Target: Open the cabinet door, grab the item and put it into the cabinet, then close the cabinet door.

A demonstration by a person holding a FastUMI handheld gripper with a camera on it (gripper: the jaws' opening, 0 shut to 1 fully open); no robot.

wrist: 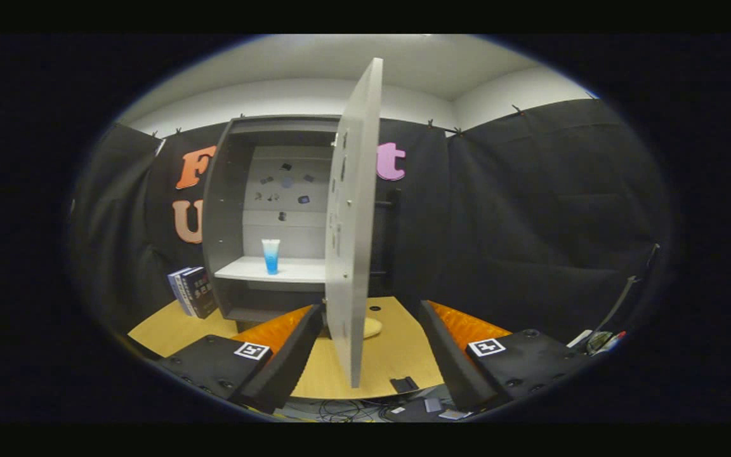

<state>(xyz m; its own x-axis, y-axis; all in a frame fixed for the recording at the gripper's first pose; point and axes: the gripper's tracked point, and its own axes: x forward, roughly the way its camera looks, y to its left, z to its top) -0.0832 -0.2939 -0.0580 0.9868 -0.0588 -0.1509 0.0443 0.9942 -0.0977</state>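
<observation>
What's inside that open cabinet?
Inside the cabinet, a blue-and-white tube stands upright on the shelf. Small stickers dot the back panel. The open door, edge-on between the open gripper's fingers, hides the cabinet's right side.

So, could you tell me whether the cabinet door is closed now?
No, the cabinet door stands wide open, edge-on between the open fingers of the hand-held gripper.
</observation>
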